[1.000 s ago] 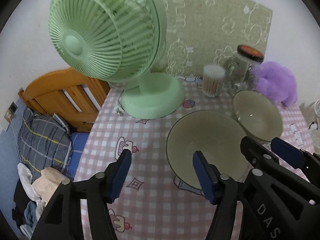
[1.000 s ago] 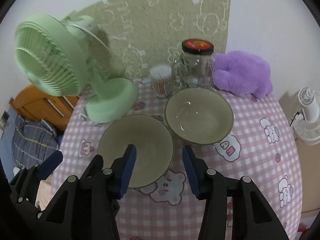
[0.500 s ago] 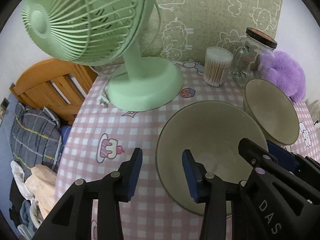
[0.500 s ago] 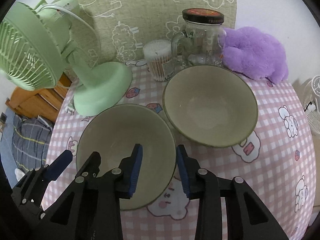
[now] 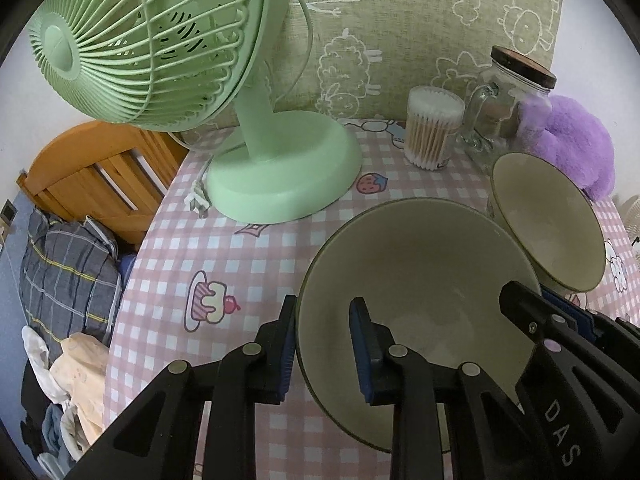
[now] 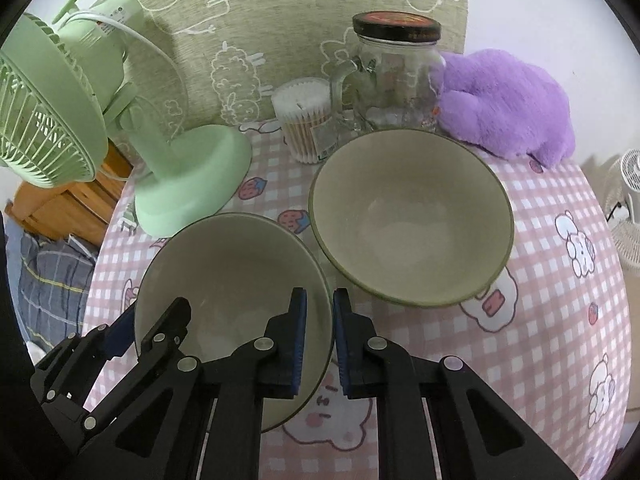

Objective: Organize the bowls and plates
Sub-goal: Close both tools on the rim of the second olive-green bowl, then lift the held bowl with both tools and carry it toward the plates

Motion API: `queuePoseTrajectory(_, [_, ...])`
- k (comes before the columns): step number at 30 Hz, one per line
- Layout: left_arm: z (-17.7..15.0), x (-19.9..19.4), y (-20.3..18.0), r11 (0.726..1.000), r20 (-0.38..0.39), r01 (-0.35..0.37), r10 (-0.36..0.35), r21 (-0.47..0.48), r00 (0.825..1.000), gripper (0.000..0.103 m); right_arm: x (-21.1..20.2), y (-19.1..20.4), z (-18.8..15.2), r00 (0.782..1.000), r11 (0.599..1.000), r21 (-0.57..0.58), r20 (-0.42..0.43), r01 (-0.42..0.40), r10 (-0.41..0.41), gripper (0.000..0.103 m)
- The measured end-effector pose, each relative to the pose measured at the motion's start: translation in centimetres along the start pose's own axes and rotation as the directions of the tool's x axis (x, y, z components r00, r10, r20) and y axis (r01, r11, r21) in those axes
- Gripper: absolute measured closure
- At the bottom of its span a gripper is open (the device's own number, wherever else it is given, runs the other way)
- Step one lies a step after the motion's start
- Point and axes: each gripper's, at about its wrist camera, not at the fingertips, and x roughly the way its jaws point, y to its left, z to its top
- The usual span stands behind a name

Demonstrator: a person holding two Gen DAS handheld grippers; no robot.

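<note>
On the pink checked tabletop (image 6: 560, 320) two olive bowls sit side by side, close together. The near bowl (image 6: 236, 276) lies toward the left edge; the far bowl (image 6: 412, 216) stands just beyond and to its right.

Behind them the back edge is crowded. A green fan (image 5: 160, 40) stands on its round base at the back left corner, its plug (image 5: 198, 202) lying loose beside the base. A tub of cotton swabs (image 6: 306, 120), a glass jar (image 6: 394, 76) with a dark lid and a purple plush toy (image 6: 508, 104) line the back, the tub and jar just behind the far bowl's rim. A green cloth (image 6: 280, 20) hangs on the wall behind.

Past the left edge a wooden bed frame (image 5: 96, 168) and bedding sit lower. The right half of the tabletop is bare cloth.

The left gripper (image 5: 324, 340) is closing over the near bowl's left rim, one finger outside, one inside. The right gripper (image 6: 320, 332) is closing over its right rim, the pads nearly pinching it.
</note>
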Motion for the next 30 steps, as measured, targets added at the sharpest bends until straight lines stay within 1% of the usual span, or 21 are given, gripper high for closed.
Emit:
queuePoseTrajectory(4, [-0.5,0.2,-0.2,1.000,-0.016,0.004,-0.003,0.013,1.000,0.079,0.0,-0.5,-0.6,1.000,1.000,0.009,-0.018,0.014,-0.014,0.086])
queuePoseTrajectory(6, [-0.6,0.4,-0.2,1.000,-0.021,0.009,-0.008,0.015,1.000,0.079,0.4,-0.8,-0.8,1.000,1.000,0.015,-0.028,0.002,-0.002,0.086])
queuePoseTrajectory(10, [-0.3,1.0,-0.2,1.000,-0.021,0.006,-0.006,0.011,1.000,0.079,1.0,-0.5,-0.3,1.000,1.000,-0.001,-0.029,0.004,-0.004,0.086])
queuePoseTrajectory(13, [-0.1,1.4,-0.1,1.000,-0.017,0.002,-0.002,0.014,1.000,0.082,1.7,-0.2,0.1,0.999,1.000,-0.024,-0.033,-0.007,0.006,0.089])
queuePoseTrajectory(17, [-0.2,1.3,0.1,1.000,-0.027,0.000,0.000,0.017,1.000,0.085,1.5,0.1,0.2,1.000,0.999,-0.047,-0.025,-0.001,0.000,0.090])
queuePoseTrajectory(22, [-0.8,0.4,0.0,1.000,-0.033,0.001,0.000,0.018,0.999,0.085,0.6,0.1,-0.3,1.000,0.998,-0.059,-0.021,0.007,-0.008,0.091])
queuePoseTrajectory(24, [-1.2,-0.1,-0.2,1.000,-0.051,0.005,-0.004,0.021,0.999,0.085,0.2,-0.1,-0.7,1.000,0.998,-0.058,-0.026,0.003,-0.005,0.091])
queuePoseTrajectory(30, [-3.4,-2.0,-0.8,0.998,-0.064,0.023,-0.019,0.056,0.998,0.085,-1.9,-0.9,-3.2,0.999,0.999,-0.046,-0.041,0.023,-0.025,0.091])
